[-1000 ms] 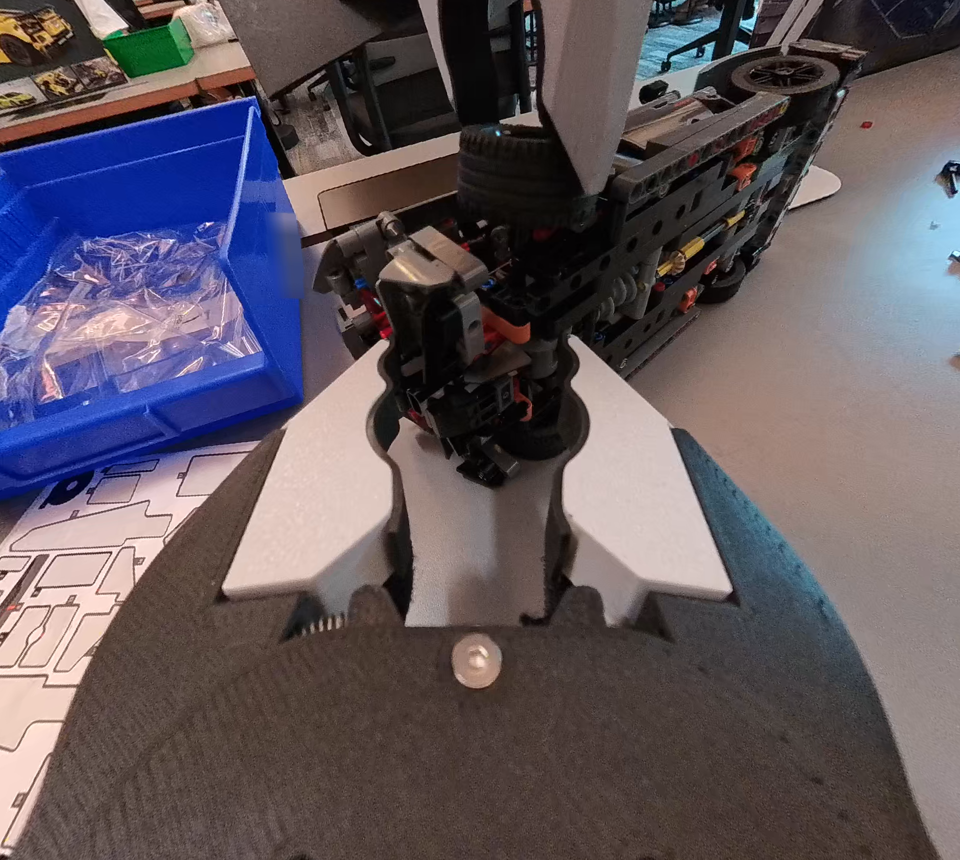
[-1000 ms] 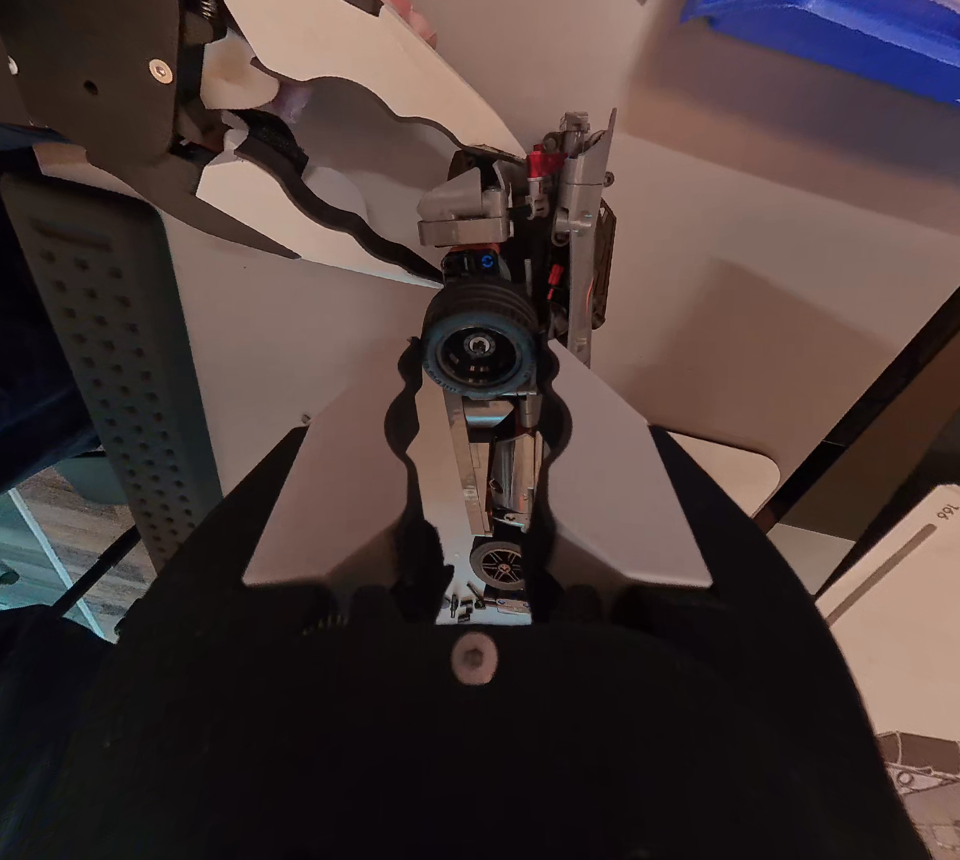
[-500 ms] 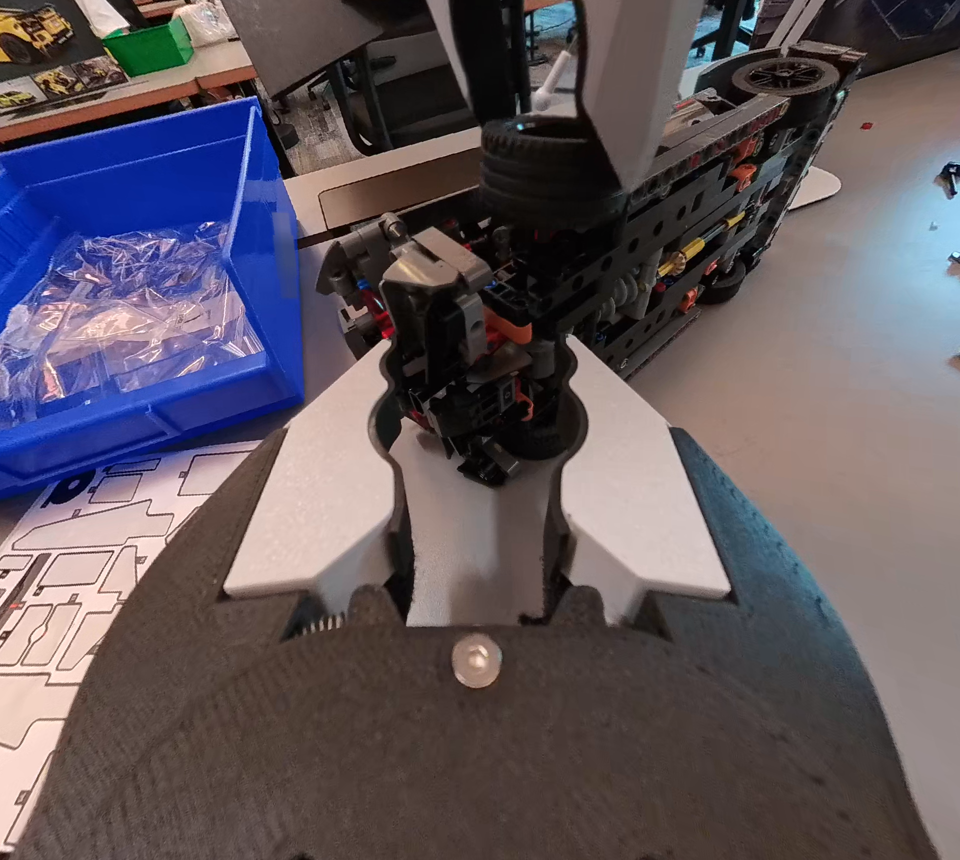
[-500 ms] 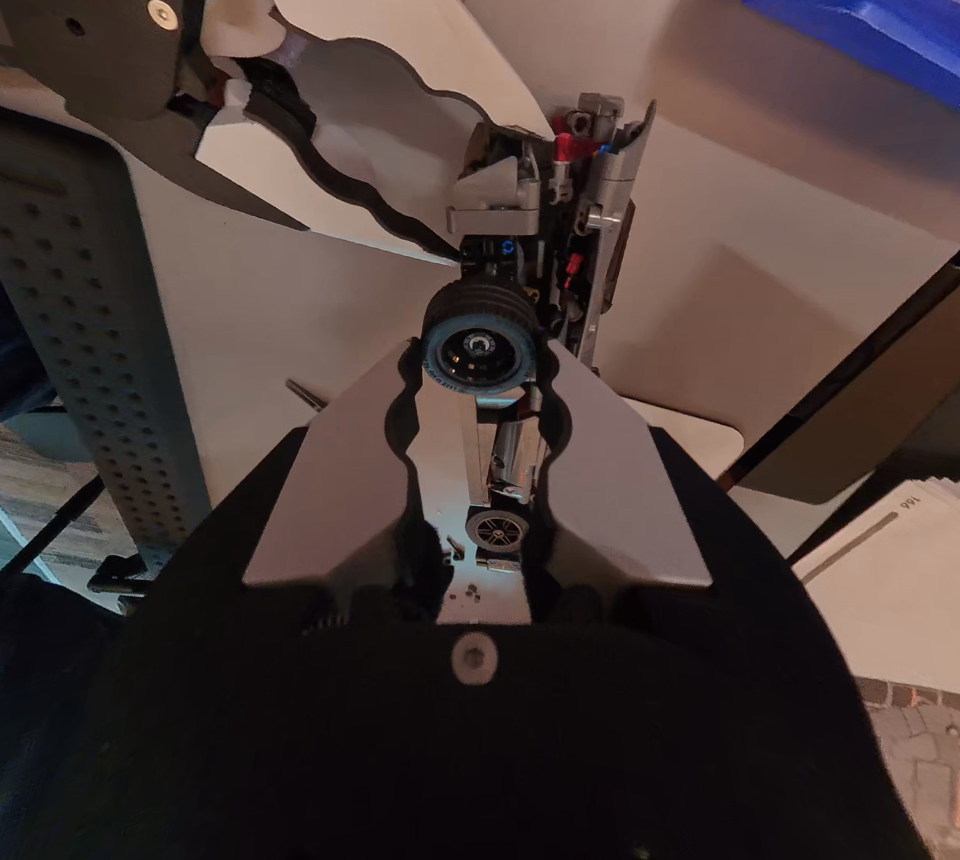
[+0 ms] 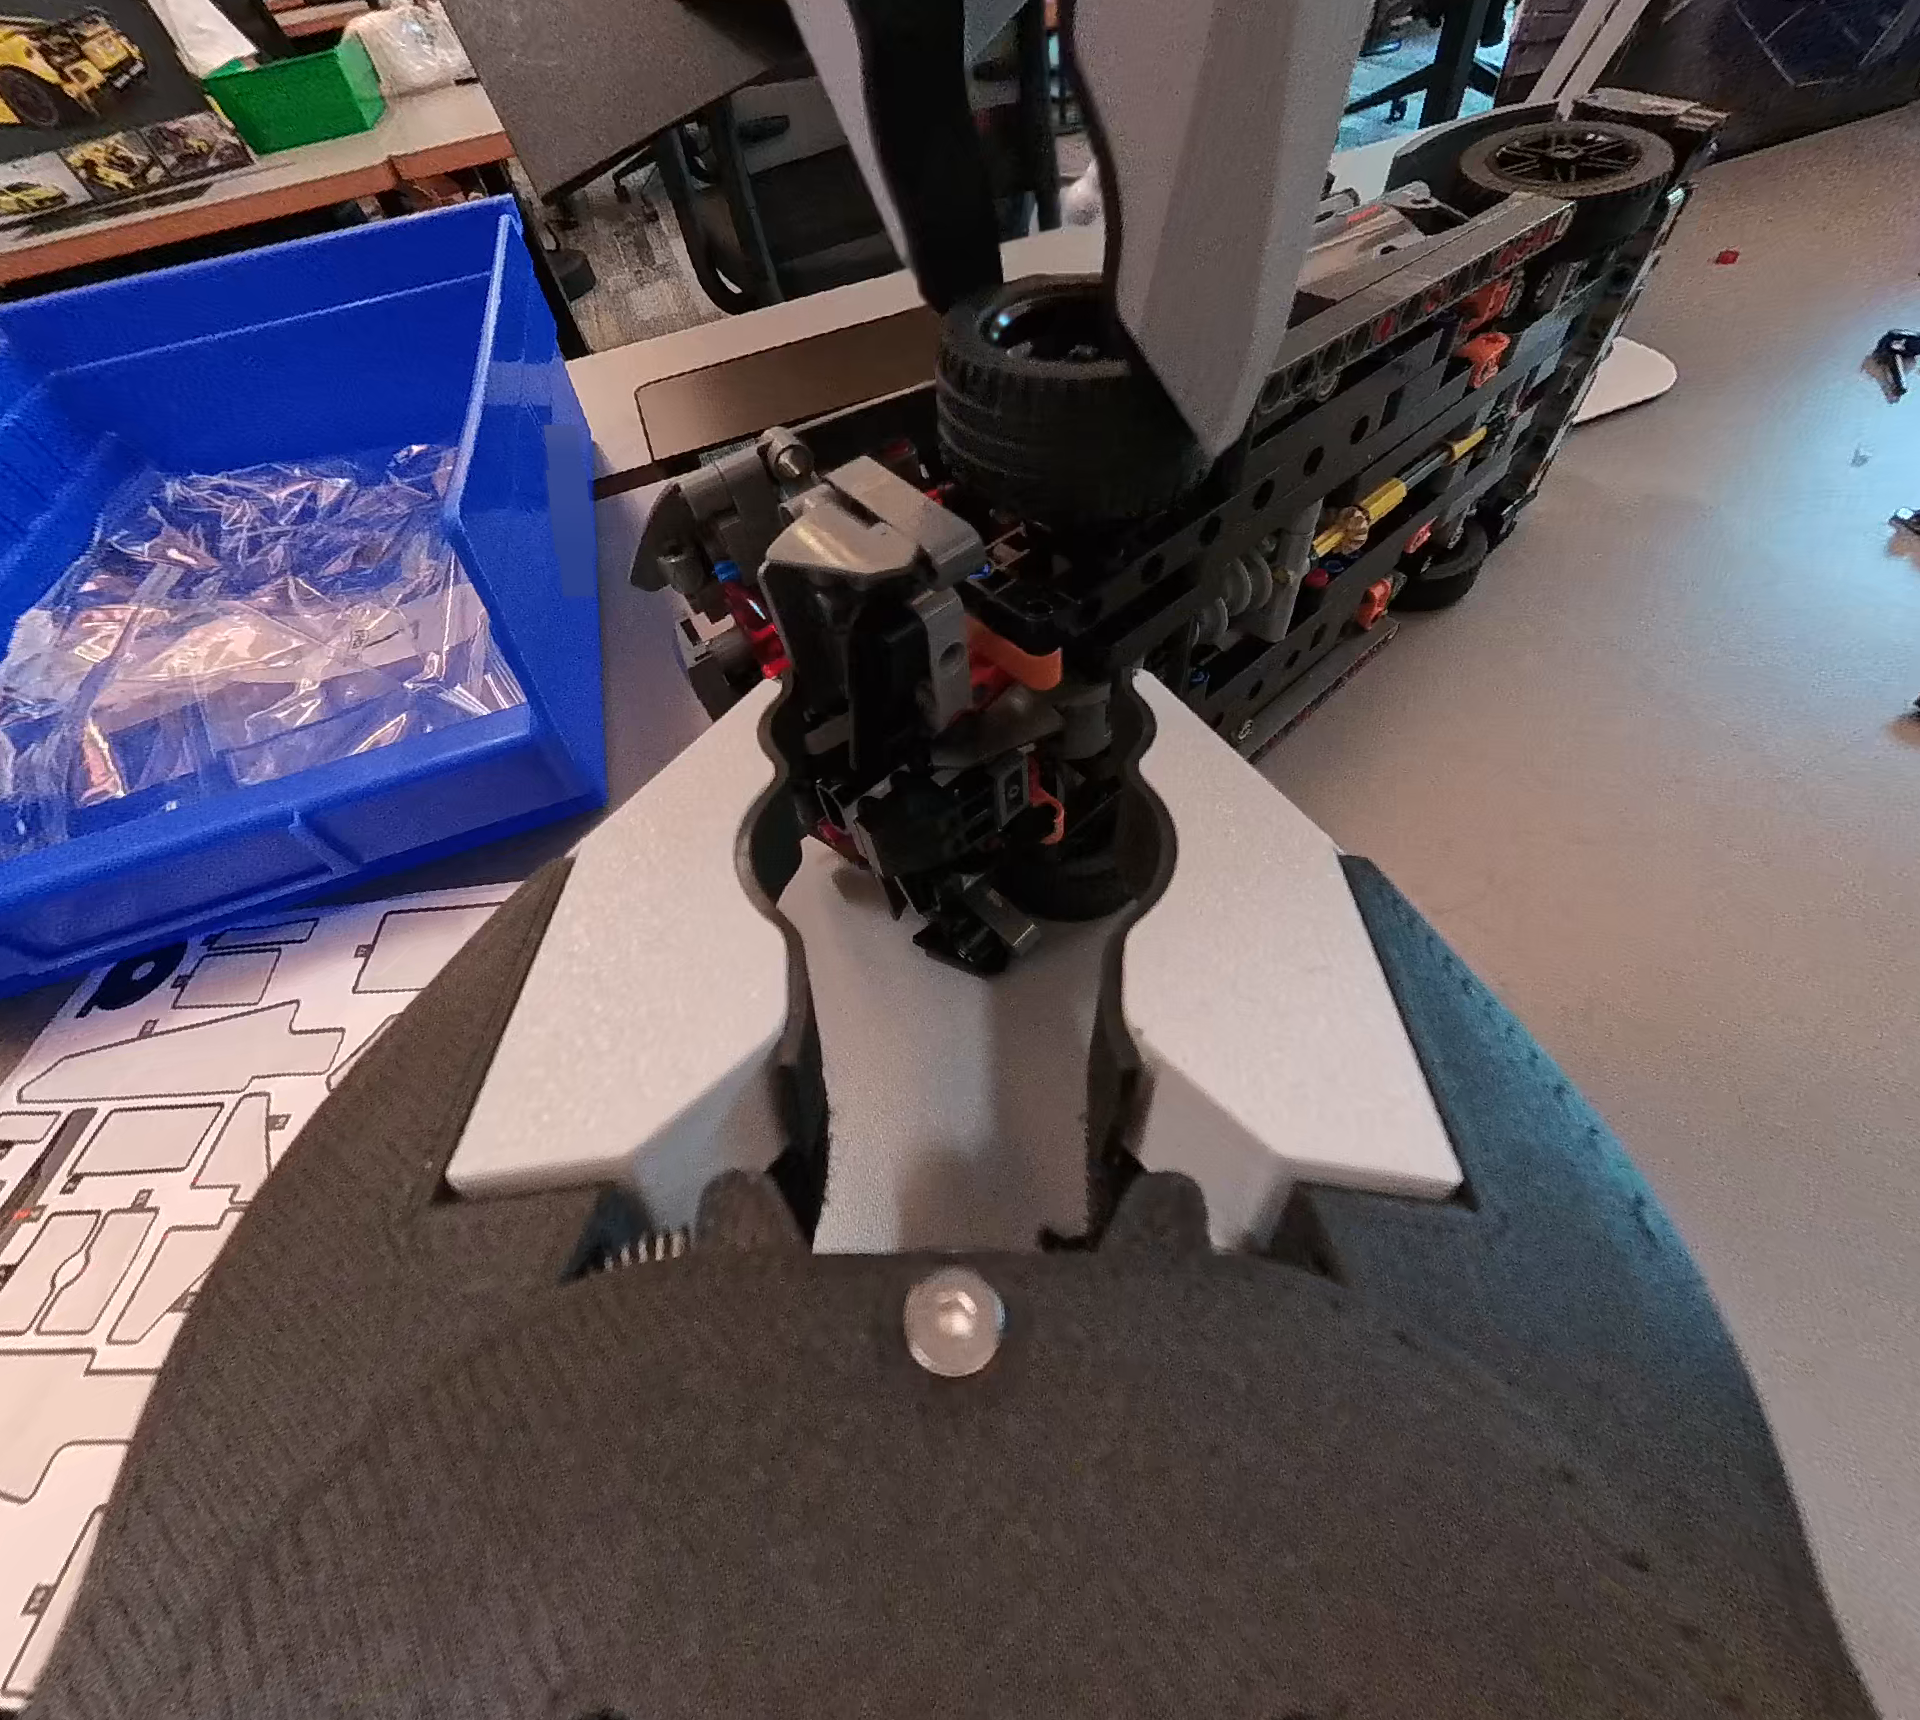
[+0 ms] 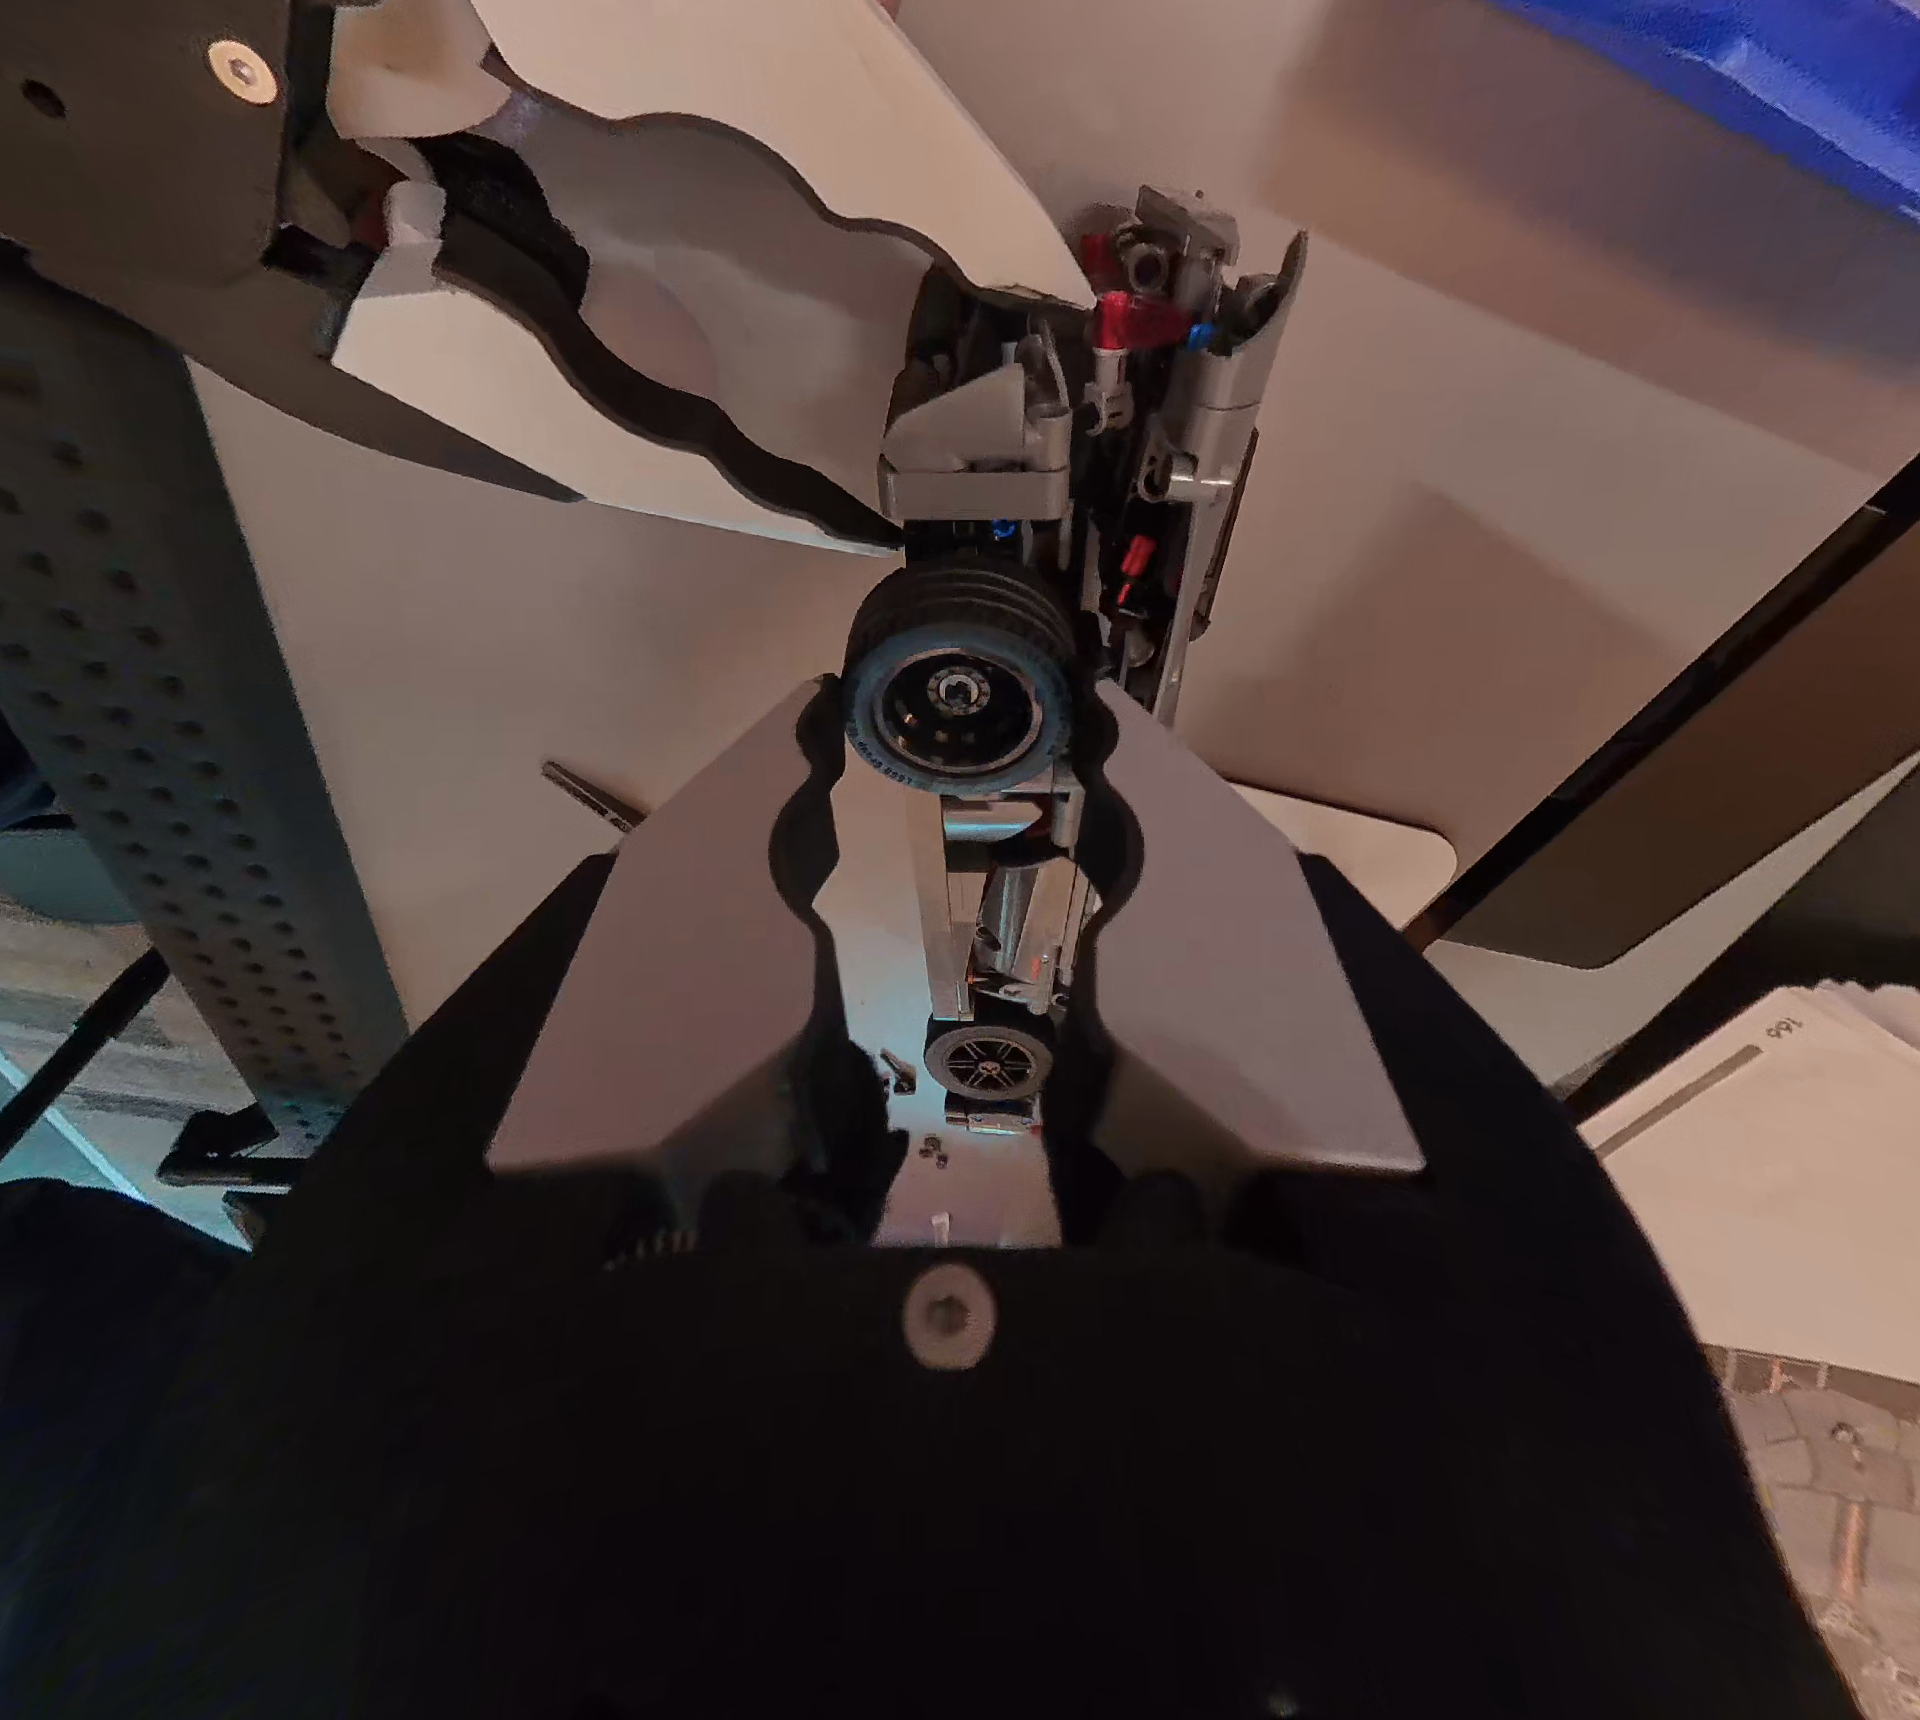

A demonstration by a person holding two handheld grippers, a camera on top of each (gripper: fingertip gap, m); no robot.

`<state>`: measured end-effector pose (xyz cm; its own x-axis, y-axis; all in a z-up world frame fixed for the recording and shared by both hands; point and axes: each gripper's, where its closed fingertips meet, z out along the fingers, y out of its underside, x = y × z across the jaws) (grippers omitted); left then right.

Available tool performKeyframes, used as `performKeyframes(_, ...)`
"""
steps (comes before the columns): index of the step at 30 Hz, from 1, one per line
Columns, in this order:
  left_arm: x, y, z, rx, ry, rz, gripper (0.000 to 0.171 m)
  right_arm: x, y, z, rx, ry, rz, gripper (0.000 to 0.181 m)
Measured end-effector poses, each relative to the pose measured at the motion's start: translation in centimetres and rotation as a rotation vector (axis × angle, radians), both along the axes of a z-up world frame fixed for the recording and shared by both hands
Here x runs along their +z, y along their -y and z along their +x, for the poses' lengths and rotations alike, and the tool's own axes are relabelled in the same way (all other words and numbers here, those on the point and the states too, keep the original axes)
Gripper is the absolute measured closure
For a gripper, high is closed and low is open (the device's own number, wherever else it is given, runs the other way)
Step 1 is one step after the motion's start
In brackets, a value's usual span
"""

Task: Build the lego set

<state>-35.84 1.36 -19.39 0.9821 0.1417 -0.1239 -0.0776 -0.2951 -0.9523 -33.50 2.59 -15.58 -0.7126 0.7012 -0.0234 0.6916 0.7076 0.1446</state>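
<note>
Left gripper is clamped on the near end of the lego car, which lies on its side on the grey worktop. A bit further along, the right gripper pinches the black wheel against the chassis, with a blue bin off to the left.

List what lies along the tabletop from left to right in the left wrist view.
Blue bin → lego car on its side → small loose parts at the right edge.
</note>
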Motion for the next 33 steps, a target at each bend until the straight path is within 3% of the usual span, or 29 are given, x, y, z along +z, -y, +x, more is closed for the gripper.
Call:
performKeyframes(23,0.1,0.0,0.1,0.001,0.006,0.007,0.115,-1.4,0.1,-0.1,0.055,0.021,0.073,0.142)
performKeyframes(27,0.0,0.1,0.0,0.002,0.007,0.005,0.116,-0.7,0.1,-0.5,-0.02,-0.043,0.01,0.132)
performKeyframes(33,0.0,0.1,-0.2,0.004,0.016,0.01,0.117,1.1,0.3,-1.0,-0.035,-0.198,-0.133,0.139)
